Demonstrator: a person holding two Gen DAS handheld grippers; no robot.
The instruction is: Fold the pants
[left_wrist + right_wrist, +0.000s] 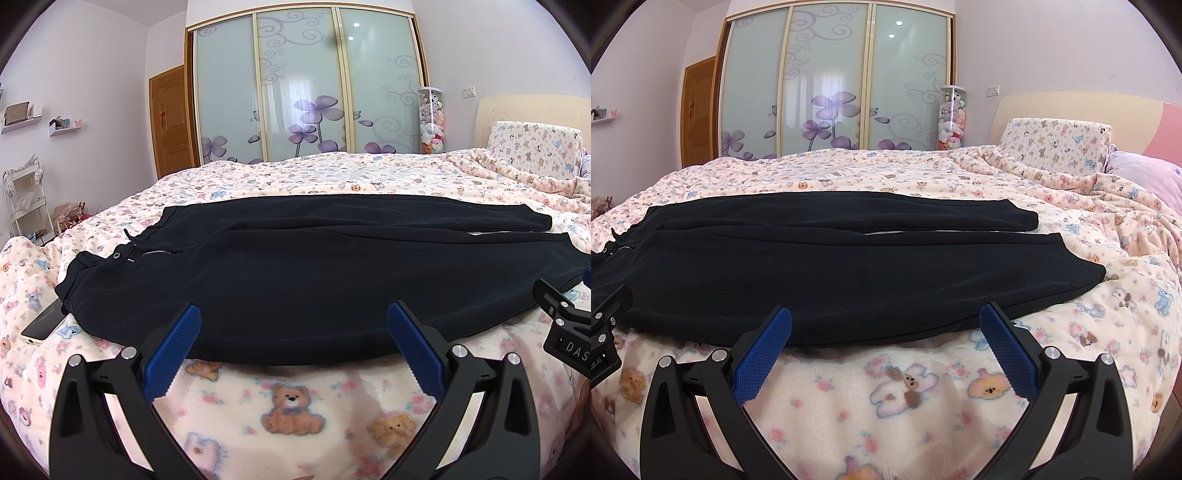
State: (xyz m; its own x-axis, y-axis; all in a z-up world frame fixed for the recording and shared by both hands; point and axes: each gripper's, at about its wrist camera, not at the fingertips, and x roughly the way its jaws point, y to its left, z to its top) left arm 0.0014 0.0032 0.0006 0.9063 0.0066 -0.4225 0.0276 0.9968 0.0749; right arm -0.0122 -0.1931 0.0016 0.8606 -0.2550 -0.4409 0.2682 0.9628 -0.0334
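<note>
Black pants (295,280) lie spread flat on a bed w/ a teddy-bear print blanket (291,406), waistband to the left, both legs running off to the right, cuffs near the pillow end. The two legs lie side by side, a thin strip of blanket showing between them toward the cuffs. No fold made yet, by the look of it: the garment is at full length and single layer.

Left claw (293,341) hovers at the near edge of the pants, approx. at the hip/thigh section, jaws spread wide and holding nothing; its blue pads (173,350) sit just over the near hem line. Right claw (885,341) is likewise wide apart and empty, poised at the near edge further down the leg, closer to the cuff (1082,269). Each claw's body shows at the margin of the other's view, so the two are working side by side along the same long edge.

A phone (42,325) lies on the blanket just beside the waistband corner, partly tucked under the fabric. Sliding wardrobe doors (303,85) w/ purple flowers fill the background.

Step in hand, as judged: the approach for the first fold, i.e. near leg over far leg. Next move prob. calls for both claws to dip, pinch the near edge through one layer only, then lift and carry it across evenly so the legs stack w/o bunching; the plush blanket may get caught in the pinch.
</note>
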